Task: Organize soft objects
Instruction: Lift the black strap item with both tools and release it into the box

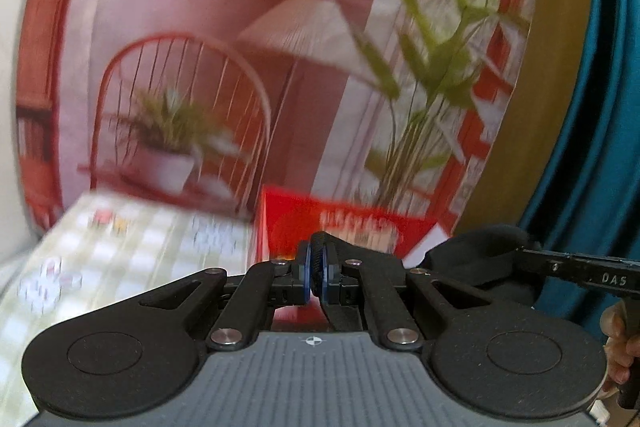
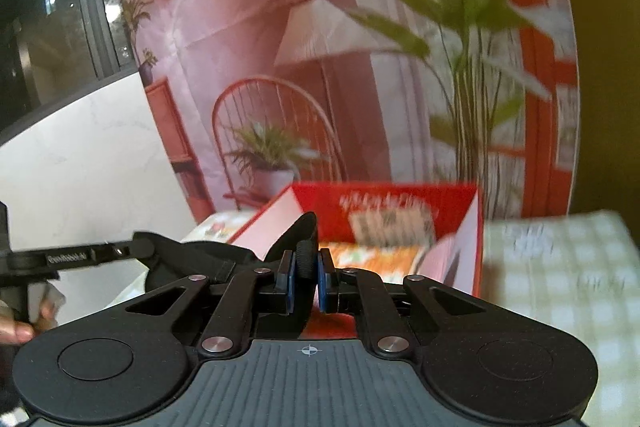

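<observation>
A black soft fabric item (image 1: 472,259) hangs stretched between both grippers, in the air in front of a red open box (image 2: 384,223). My left gripper (image 1: 316,273) is shut on one end of it. My right gripper (image 2: 306,273) is shut on the other end (image 2: 296,231). In the left wrist view the right gripper's fingers (image 1: 576,273) come in from the right edge. In the right wrist view the left gripper's fingers (image 2: 80,255) come in from the left, with black fabric (image 2: 192,255) between.
The red box (image 1: 344,223) stands on a table with a green and white checked cloth (image 1: 132,251), which also shows in the right wrist view (image 2: 560,267). A printed backdrop (image 2: 320,67) of a pink room with plants hangs behind. A white wall (image 2: 88,155) is at left.
</observation>
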The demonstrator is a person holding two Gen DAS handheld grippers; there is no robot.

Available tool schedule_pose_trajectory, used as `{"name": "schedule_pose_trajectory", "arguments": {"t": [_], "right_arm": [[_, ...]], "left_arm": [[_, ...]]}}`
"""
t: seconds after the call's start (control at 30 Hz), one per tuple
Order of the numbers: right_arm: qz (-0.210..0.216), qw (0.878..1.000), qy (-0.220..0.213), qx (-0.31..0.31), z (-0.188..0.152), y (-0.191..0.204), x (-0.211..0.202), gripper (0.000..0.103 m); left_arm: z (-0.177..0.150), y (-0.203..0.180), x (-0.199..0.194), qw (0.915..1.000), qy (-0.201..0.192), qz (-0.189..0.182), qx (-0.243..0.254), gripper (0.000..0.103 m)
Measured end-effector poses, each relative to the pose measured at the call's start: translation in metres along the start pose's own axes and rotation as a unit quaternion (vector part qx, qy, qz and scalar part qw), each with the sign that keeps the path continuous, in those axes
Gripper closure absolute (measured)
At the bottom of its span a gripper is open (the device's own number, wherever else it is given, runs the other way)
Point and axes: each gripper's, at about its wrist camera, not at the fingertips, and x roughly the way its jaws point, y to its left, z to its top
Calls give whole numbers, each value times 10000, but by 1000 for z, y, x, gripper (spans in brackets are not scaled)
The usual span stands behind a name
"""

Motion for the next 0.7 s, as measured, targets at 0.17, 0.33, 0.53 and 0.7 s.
{"name": "schedule_pose_trajectory", "arguments": {"t": [0.17,0.33,0.53,0.7], "right_arm": [[-306,9993,-103,-192,23,-10,28,93],[-659,9970,-39,-399,30,-20,68,93],[-966,9940,277,-428,20,-32,114,93],[-1105,9902,769,-372,7,-47,146,93]], "left_arm": [[24,-19,35,9994,-268,86,200,97],[32,-29,81,9992,-187,285,231,97],[24,-28,133,9974,387,438,415,97],[11,-23,166,9920,1084,378,519,97]]}}
